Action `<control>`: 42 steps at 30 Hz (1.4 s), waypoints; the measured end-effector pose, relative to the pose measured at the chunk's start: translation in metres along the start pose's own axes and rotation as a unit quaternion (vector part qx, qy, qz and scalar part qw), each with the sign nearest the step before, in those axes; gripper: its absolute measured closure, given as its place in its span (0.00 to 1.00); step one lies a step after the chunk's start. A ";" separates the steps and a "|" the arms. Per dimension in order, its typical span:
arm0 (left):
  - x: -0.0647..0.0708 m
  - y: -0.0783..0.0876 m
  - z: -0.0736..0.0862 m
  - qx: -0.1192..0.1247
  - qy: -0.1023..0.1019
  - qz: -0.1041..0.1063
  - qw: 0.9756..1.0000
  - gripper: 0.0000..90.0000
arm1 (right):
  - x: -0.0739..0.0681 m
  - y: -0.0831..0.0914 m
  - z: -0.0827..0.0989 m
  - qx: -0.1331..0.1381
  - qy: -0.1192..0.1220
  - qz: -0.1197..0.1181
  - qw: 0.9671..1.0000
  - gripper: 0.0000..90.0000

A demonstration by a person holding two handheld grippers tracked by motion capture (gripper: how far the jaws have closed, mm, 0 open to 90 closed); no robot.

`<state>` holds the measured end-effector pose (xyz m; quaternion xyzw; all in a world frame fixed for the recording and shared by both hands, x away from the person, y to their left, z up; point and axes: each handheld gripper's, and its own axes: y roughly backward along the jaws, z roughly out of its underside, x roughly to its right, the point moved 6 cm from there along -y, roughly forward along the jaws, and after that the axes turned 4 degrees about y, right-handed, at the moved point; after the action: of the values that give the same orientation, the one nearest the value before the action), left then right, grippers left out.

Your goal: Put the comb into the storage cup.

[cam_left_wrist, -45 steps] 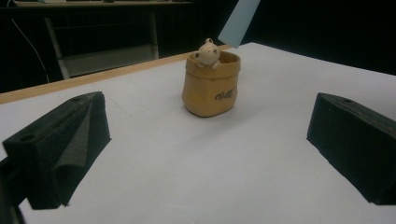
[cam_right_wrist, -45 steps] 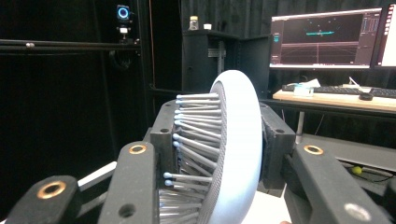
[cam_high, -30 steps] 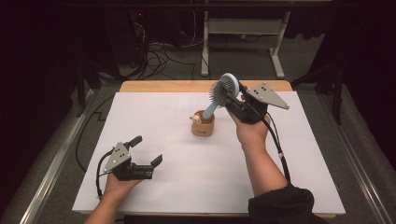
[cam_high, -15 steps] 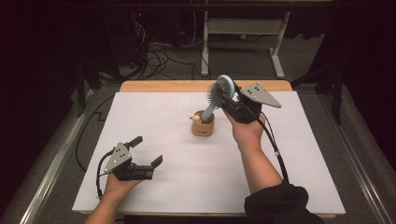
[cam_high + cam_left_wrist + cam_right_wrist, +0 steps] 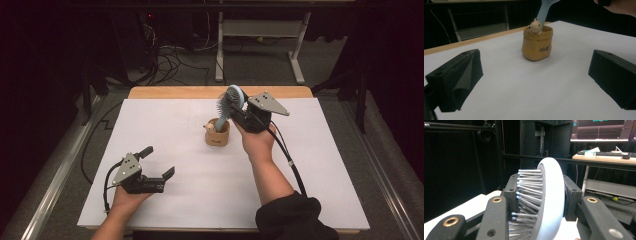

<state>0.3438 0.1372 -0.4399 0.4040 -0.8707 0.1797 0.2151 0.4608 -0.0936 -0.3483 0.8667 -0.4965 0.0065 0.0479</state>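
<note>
The lower end of the hairbrush (image 5: 227,107) handle is hidden inside the yellow bear cup (image 5: 218,135), so whether it touches the bottom cannot be told. In the left gripper view the brush head is cut off by the top edge above the cup (image 5: 537,45), and only a sliver of the person's hand (image 5: 621,6) shows at the upper right corner. In the right gripper view the brush (image 5: 550,200) is clamped between the jaws of the right gripper (image 5: 541,197); its handle and the cup lie below the bottom edge. The lettering on the cup is too small and partly turned away to read.
</note>
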 end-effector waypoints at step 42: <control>0.000 0.001 0.000 0.000 0.006 0.003 1.000 0.00 | -0.007 -0.018 0.020 -0.022 -0.010 0.000 1.000 0.59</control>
<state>0.3426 0.1376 -0.4402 0.4005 -0.8707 0.1829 0.2193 0.4723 -0.0804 -0.3696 0.8656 -0.4967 -0.0131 0.0625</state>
